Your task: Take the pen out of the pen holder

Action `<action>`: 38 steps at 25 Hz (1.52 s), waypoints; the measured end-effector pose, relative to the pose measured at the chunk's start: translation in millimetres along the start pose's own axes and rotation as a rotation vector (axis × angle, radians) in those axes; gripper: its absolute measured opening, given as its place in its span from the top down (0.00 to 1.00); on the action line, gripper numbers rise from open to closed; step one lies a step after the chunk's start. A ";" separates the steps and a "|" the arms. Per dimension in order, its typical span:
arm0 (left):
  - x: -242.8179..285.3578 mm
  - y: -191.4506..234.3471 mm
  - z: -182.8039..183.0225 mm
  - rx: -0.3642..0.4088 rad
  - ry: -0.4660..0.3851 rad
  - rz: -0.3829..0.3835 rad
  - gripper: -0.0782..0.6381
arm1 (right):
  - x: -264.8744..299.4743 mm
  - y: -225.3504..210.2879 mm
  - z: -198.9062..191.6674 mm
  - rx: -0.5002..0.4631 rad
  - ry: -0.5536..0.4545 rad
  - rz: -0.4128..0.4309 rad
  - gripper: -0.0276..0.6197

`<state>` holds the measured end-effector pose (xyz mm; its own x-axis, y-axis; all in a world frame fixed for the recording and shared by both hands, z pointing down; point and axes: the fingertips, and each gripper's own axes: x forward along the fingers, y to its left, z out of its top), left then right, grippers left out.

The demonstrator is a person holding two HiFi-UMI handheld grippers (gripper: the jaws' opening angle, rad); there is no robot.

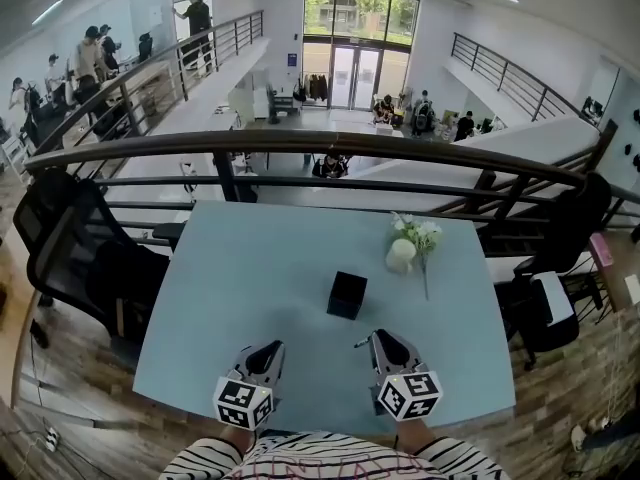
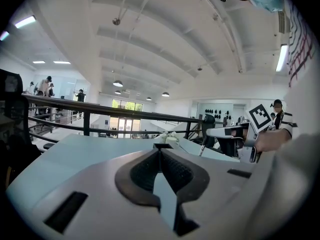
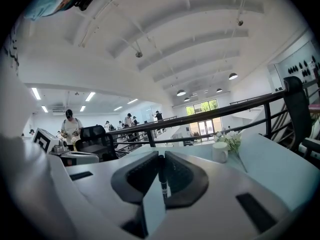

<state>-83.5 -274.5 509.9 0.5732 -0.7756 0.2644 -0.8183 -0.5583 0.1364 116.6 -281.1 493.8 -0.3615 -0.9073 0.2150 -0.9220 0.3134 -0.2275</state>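
Right tongs (image 3: 161,156) pinch a dark pen (image 3: 162,181), mostly hidden between them, its pale print unreadable. Left tongs (image 2: 160,150) are closed, empty. The black pen holder (image 1: 346,295) stands apart on the desk (image 1: 250,268).

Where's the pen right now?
The pen is clamped in the right gripper, low and right of centre in the head view. It is out of the black pen holder, which stands just beyond at the table's middle.
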 end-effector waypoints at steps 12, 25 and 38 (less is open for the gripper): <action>-5.4 -30.5 -12.5 -0.019 0.007 0.051 0.84 | -24.4 -13.6 -19.1 0.015 0.038 0.039 0.87; -13.4 -53.9 -28.9 -0.043 0.003 0.074 0.84 | -47.3 -21.3 -38.5 -0.005 0.073 0.042 0.87; -6.7 -53.6 -28.8 -0.045 -0.007 0.075 0.85 | -46.8 -28.3 -37.8 -0.013 0.068 0.026 0.87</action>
